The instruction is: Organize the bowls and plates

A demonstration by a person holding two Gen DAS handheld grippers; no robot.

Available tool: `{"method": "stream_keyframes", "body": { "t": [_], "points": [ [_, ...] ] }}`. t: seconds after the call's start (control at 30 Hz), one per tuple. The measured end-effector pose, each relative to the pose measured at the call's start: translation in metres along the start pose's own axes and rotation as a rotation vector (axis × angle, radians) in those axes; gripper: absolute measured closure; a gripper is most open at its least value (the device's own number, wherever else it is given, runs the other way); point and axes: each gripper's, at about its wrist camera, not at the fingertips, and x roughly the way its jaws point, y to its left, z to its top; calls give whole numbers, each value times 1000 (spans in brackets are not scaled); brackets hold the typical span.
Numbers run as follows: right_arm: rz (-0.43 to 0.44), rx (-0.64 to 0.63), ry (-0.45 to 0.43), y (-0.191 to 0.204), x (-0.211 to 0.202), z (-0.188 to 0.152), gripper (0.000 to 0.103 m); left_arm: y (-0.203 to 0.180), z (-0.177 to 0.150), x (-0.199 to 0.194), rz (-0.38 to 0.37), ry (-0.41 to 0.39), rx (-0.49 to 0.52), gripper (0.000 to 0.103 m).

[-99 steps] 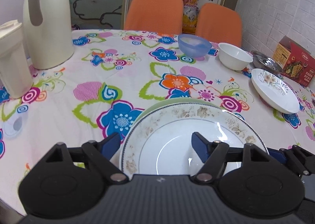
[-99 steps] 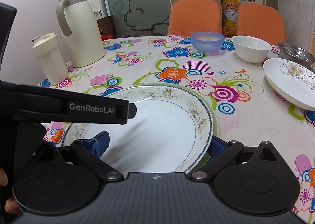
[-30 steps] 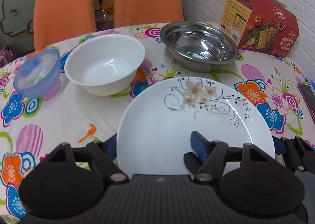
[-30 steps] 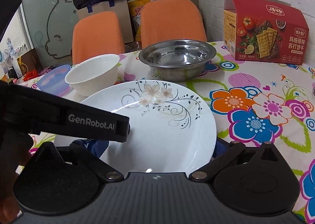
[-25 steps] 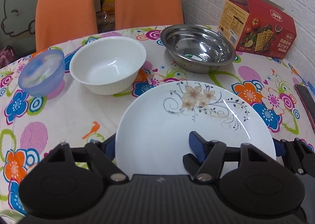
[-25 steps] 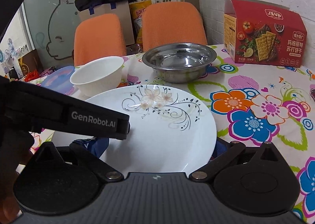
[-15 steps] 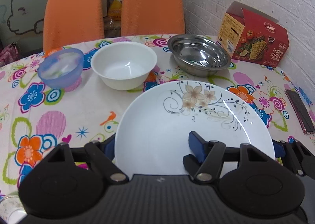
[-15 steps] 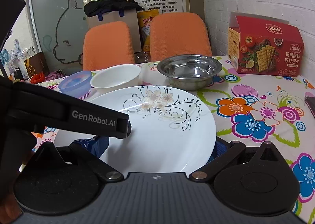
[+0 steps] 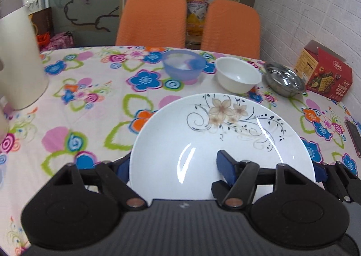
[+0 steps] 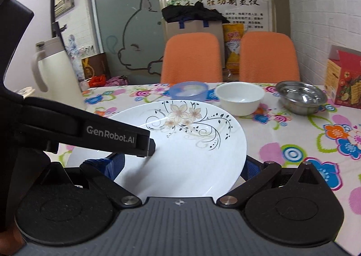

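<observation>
The white glazed plate with a painted flower spray (image 9: 222, 143) is held off the flowered tablecloth (image 9: 90, 98), short of the table's near edge, both tongs clamped on its near rim. It looks rigid, slick and breakable, heavy enough to tilt; opposite rim holds suit it best. The left gripper (image 9: 173, 163) has one blue pad on the plate's face, the other beneath. The right gripper (image 10: 182, 165) straddles the near-right rim. Only the right wrist view shows the cream thermos jug's handle (image 10: 36, 71); only the left shows a dark phone (image 9: 354, 134) at the table's right edge.
</observation>
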Motion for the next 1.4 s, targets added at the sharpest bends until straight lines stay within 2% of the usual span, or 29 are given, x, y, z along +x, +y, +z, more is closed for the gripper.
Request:
{"method": "stream_keyframes", "body": {
  "t": [0.17,0.3,0.4,0.57,0.6,0.63,0.73,0.83,0.97,1.1,1.27,1.4],
  "points": [
    [87,-37,63,44,3,-19,12,46,-32,-15,63,19,-55,35],
    [109,-65,100,63,8,-29,12,69,-47,-12,59,43,-99,35],
    [90,-76,112,69,9,-35,12,71,-53,-11,36,33,-92,33],
    [83,-97,146,71,11,-43,12,65,-56,-10,45,4,-61,20],
    [86,-99,149,71,9,-43,12,67,-55,-12,35,2,-67,17],
    [90,-95,150,69,8,-42,12,69,-55,-14,24,-12,-74,8],
    [85,-85,129,63,2,-38,15,67,-53,-31,43,-91,-54,7],
    [42,-47,86,53,-7,-34,14,63,-49,-50,65,-180,-28,3],
    [36,-23,25,38,-20,-29,14,59,-39,-70,26,-258,-37,3],
    [48,9,18,27,-25,-26,14,54,-32,-74,-25,-256,-65,2],
    [38,72,47,6,-22,-31,14,51,-29,-61,-49,-185,-100,2],
    [21,127,70,-15,-20,-35,14,47,-27,-49,-100,-157,-124,2]
  ]
}}
